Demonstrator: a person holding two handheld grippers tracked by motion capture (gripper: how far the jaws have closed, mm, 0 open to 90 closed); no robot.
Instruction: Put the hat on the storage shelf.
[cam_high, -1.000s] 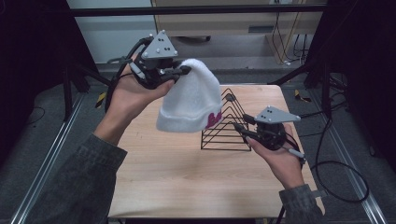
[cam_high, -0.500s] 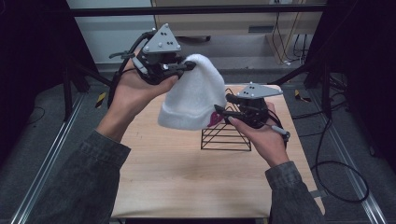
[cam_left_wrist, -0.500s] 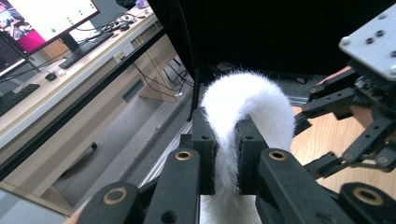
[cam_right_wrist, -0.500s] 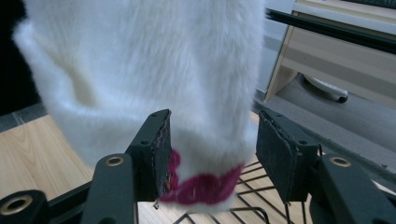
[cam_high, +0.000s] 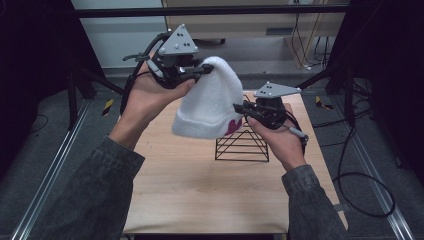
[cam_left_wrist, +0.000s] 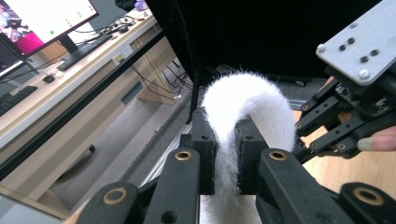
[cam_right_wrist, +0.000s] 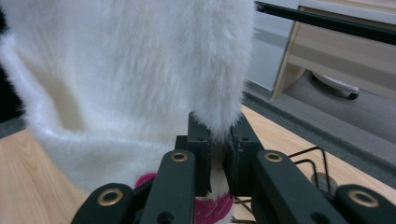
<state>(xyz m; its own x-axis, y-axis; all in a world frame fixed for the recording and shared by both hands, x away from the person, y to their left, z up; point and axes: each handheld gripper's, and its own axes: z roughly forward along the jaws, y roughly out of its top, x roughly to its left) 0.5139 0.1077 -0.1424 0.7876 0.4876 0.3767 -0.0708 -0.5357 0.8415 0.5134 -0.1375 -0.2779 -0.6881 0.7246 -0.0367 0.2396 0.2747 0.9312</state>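
Clamped tight on the crown of a fluffy white fleece beanie – left gripper, raised above the light wooden table. Pinching the beanie's side edge low down by a pink patch – right gripper. Hanging crown-up, brim-down, long axis roughly vertical, just over a black wire pyramid rack.
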